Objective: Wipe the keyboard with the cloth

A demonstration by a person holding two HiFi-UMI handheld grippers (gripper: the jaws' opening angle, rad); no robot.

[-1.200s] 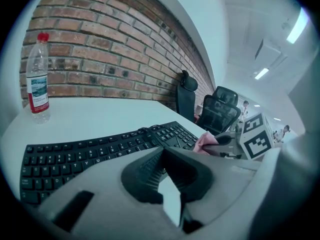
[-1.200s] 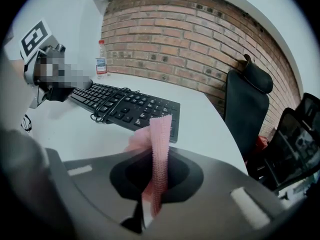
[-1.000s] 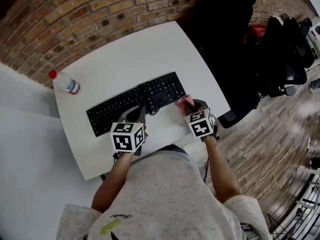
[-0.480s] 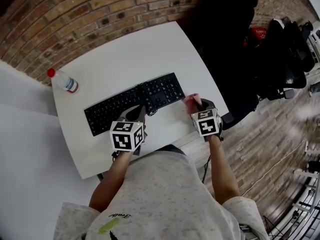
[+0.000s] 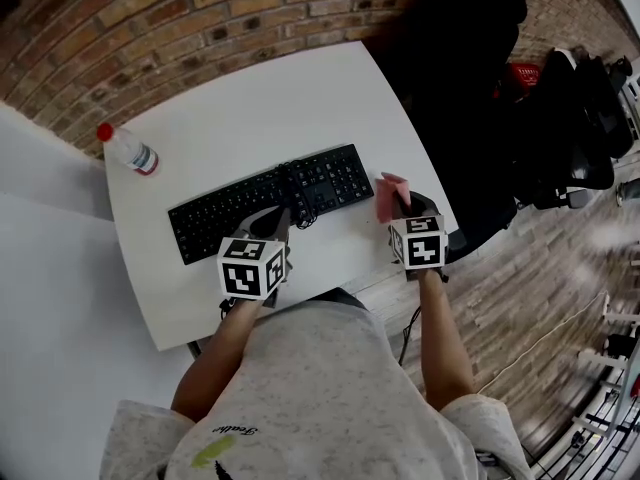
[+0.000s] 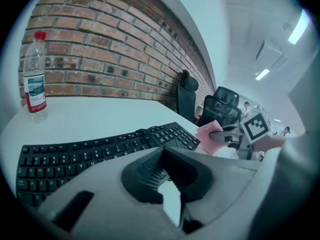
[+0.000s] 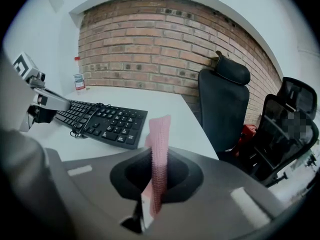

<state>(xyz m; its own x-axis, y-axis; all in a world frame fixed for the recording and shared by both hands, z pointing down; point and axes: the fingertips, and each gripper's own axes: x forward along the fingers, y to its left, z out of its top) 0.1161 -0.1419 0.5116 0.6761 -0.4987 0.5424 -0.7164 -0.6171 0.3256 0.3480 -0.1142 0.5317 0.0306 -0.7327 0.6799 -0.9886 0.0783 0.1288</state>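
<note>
While the keyboard (image 5: 270,203) is lying across the bench (image 5: 250,108) in the head view, the left gripper (image 5: 272,220) is hanging at its near edge. In the left gripper view, its jaws are sitting together, empty. In the right gripper view, the right gripper (image 7: 156,184) is clamping the pink cloth (image 7: 158,154) upright, beside the keyboard's right end

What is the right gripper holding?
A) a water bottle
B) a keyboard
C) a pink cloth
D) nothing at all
C: in the right gripper view, the right gripper is shut on the pink cloth, which stands up between its jaws.
</note>
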